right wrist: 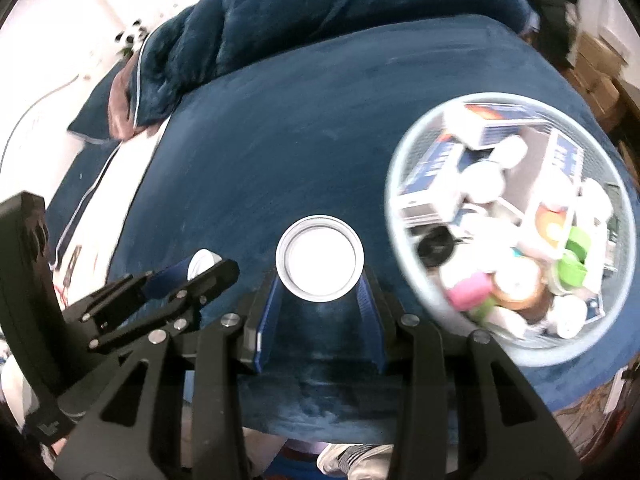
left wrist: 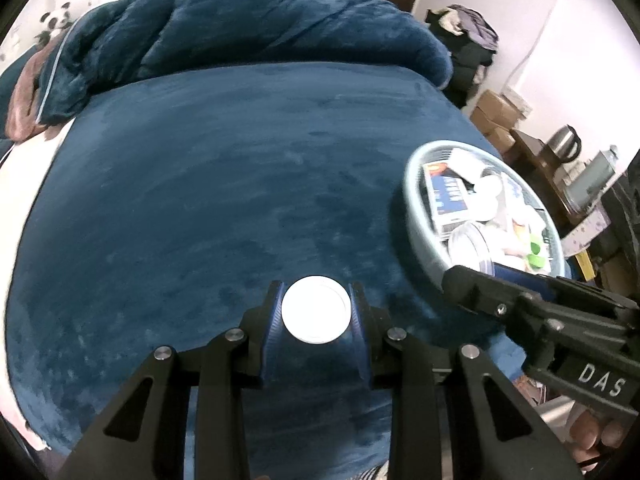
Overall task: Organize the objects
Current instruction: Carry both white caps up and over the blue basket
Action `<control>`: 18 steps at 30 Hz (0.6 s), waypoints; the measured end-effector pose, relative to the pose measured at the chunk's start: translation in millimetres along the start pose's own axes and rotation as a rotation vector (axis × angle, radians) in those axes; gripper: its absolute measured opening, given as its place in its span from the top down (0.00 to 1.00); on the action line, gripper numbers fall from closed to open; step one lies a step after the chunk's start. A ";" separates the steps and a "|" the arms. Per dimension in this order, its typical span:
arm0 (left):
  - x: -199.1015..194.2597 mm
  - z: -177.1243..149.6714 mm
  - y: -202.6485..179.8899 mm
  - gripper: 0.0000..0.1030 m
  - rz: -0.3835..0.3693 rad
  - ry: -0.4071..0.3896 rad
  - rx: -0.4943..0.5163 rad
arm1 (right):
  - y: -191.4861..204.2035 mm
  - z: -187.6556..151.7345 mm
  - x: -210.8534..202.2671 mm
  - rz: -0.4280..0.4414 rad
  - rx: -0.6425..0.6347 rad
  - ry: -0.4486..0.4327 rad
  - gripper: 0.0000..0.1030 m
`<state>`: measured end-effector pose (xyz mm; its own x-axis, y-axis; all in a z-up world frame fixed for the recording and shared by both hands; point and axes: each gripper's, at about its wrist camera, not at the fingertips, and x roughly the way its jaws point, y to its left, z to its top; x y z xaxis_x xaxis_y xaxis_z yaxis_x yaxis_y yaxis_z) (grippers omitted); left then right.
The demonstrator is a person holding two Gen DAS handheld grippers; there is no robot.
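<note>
We see a bed (left wrist: pixel 224 184) covered in a dark blue plush spread, with a rumpled blue duvet (left wrist: pixel 240 28) heaped along its far edge. Near the bed's right edge sits a round pale-blue mesh basket (right wrist: pixel 390 216), crowded with blue-and-white boxes (right wrist: pixel 436 168), white tubs, a pink roll (right wrist: pixel 468 290), a green cap (right wrist: pixel 572 268) and a roll of tape; the picture there is blurred, so we cannot name more.

Our left claw (left wrist: pixel 316 312) is clamped on a small dark-blue can with a white lid (left wrist: pixel 316 310); the lid faces the camera, and the blue pads press its sides. The can is held above the bedspread, towards the near edge of the bed and well left of the basket.

Our right claw (right wrist: pixel 320 280) grips a second dark can with a silver rim and a white top (right wrist: pixel 320 258), pads tight on both sides. This can hangs over the bed just left of the basket's rim, not over it.

In the right wrist view the left claw shows at lower left with its can's white end visible. In the left wrist view the right claw's black fingers (left wrist: pixel 480 288) lie across the basket's near rim.

Beyond the bed's far right corner stand cardboard boxes (left wrist: pixel 496 116) and a kettle (left wrist: pixel 564 144).
</note>
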<state>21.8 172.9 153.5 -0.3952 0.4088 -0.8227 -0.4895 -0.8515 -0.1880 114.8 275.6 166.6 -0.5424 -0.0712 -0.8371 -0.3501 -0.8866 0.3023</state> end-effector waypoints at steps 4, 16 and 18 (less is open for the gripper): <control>2.7 6.3 -22.8 0.69 -0.028 -0.002 0.029 | -18.3 0.0 -12.2 -0.001 0.063 -0.031 0.62; 5.2 19.6 -79.2 0.69 -0.106 -0.005 0.093 | -62.9 -1.9 -39.0 -0.036 0.197 -0.090 0.62; 6.2 21.1 -88.6 0.69 -0.121 -0.005 0.103 | -69.8 -1.4 -44.4 -0.043 0.216 -0.099 0.62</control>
<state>46.3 257.9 176.3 -0.3323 0.5078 -0.7948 -0.6106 -0.7581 -0.2290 164.4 340.0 182.0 -0.5921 0.0188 -0.8057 -0.5237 -0.7688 0.3670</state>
